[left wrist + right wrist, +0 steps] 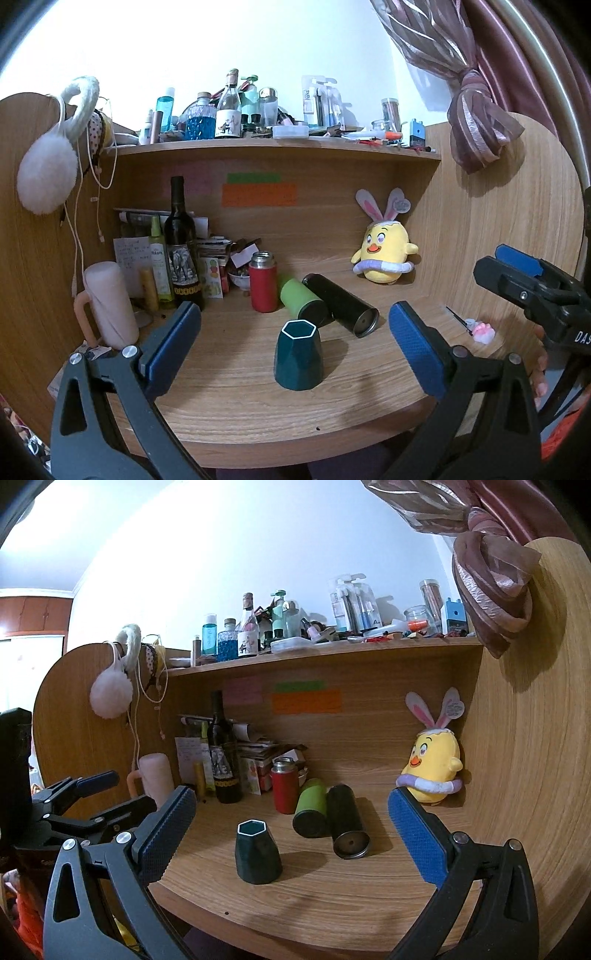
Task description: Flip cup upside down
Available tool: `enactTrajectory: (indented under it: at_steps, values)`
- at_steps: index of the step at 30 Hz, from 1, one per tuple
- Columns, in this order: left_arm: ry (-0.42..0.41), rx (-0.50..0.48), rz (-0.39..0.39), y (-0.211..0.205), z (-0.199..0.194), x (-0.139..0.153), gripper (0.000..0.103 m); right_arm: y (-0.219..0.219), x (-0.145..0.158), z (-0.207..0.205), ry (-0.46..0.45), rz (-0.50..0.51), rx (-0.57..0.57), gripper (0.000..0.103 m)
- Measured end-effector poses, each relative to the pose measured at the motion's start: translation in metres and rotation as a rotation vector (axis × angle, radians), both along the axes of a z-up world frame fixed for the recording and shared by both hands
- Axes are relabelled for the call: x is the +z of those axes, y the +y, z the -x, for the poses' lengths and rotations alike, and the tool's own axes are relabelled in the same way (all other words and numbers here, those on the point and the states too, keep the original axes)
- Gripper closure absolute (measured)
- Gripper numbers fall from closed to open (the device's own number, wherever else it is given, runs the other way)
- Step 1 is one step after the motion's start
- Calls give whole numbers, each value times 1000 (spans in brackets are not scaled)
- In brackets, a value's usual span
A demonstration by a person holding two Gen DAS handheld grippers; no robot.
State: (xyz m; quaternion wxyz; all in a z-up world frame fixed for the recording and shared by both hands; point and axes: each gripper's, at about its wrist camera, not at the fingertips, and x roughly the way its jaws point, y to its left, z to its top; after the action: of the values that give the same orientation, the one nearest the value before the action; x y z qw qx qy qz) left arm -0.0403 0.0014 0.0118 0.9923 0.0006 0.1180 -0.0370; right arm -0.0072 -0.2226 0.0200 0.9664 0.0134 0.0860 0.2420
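Note:
A dark green faceted cup point(298, 357) with a white hexagonal rim stands on the wooden desk point(258, 417), narrow end up and wider end down. It also shows in the right wrist view point(257, 853). My left gripper point(295, 328) is open and empty, its blue pads either side of the cup, a little short of it. My right gripper point(291, 812) is open and empty, back from the cup. The right gripper also shows at the right edge of the left wrist view point(517, 269); the left gripper shows at the left of the right wrist view point(92, 794).
Behind the cup lie a green flask point(301, 301) and a black flask point(341, 304); a red flask point(263, 282) stands upright. A wine bottle point(183, 247), pink mug point(109, 310) and papers crowd the back left. A yellow plush chick point(384, 254) sits back right.

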Motion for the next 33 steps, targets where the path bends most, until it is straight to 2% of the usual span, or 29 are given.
enactTrajectory:
  at_steps: [33]
  values:
    - [8, -4, 13, 3, 3, -2, 0, 8, -1, 1, 3, 9, 18, 0]
